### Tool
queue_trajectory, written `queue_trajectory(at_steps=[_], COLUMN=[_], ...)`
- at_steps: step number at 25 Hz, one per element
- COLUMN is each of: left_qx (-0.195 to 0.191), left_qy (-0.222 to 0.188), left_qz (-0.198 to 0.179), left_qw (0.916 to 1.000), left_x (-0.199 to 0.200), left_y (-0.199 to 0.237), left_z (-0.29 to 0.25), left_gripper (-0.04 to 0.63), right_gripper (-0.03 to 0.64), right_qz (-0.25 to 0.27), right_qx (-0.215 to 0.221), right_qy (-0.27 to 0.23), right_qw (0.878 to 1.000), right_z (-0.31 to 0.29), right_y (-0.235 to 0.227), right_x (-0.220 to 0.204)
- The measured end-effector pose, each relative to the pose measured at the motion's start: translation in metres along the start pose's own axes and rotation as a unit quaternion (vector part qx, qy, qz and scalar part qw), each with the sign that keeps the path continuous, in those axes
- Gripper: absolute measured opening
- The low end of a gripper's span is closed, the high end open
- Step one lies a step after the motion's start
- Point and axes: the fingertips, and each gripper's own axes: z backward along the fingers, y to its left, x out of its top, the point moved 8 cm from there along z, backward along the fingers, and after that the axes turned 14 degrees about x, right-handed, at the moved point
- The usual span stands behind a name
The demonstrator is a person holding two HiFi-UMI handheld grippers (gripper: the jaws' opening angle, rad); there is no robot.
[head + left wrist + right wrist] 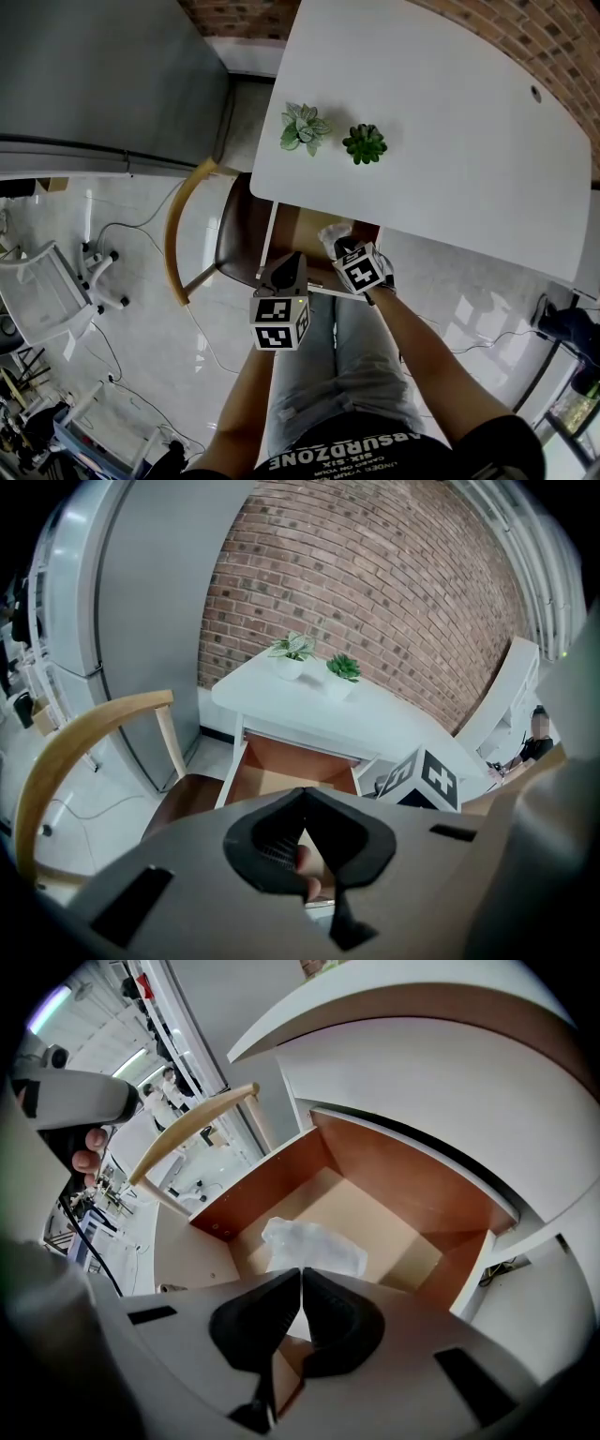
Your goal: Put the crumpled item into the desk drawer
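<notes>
Right gripper view: crumpled item pinched by right gripper, long axis crosswise over drawer; left gripper closed.

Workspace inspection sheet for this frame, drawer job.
Surface: white desk, drawer underneath pulled open.
Job's things: crumpled item over the open drawer, pinched at the right gripper jaws.
Clutter: two potted plants on the desk.
Grippers: right gripper shut on the crumpled item; left gripper jaws together, nothing between.
Cables: loose cable on the floor beside the wooden chair.
Surroundings: brick wall, grey cabinet.
</notes>
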Motion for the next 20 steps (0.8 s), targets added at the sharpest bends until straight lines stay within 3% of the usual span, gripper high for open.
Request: queue_trajectory(at_steps=[20], left_qx=[0.014], left_qy=[0.008], left_qz=[0.011], left_qw=[0.9998], left_x=[-0.002], left_y=[0.004], left_z=[-0.019], left_gripper=[0.006], right_gripper=[0.002], right_qz=[0.000], right_qx=[0.015], right_qy=[0.044], right_qw=[0.999], right_z=[-0.025], right_y=[-0.011], right_x=[0.002])
